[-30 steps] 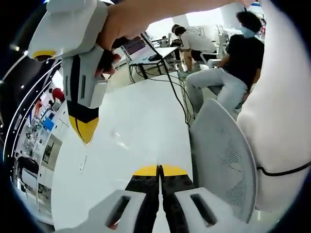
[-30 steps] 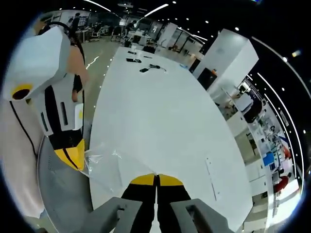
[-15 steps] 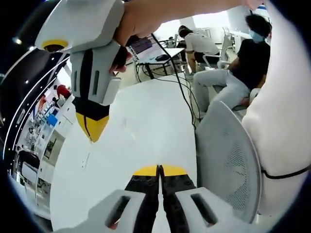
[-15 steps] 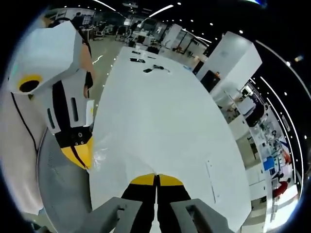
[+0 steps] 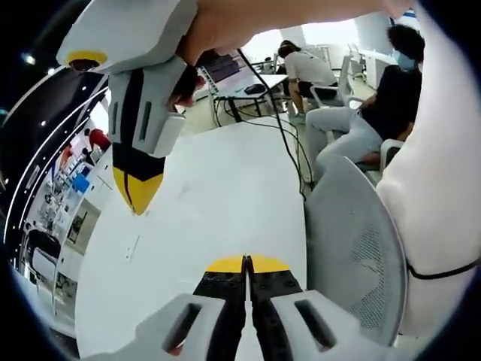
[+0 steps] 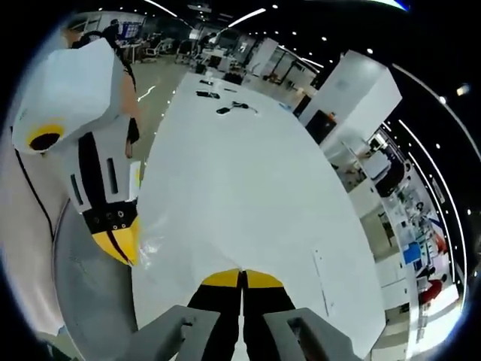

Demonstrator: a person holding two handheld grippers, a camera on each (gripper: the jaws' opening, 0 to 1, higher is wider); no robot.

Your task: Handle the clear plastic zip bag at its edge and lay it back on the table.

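One clear plastic zip bag (image 6: 161, 252) hung crumpled at about eight o'clock in the right gripper view, its edge pinched in the closed jaws of the left gripper (image 6: 120, 242), just over the near edge of the white counter (image 6: 240, 180). The right gripper (image 6: 242, 280) had its jaws together, though whether they pinched the bag I could not tell. Judging by this, the edge grasp was done and laying the bag flat remained; beyond stood one grey mesh chair (image 5: 353, 248) at three o'clock and two seated people.
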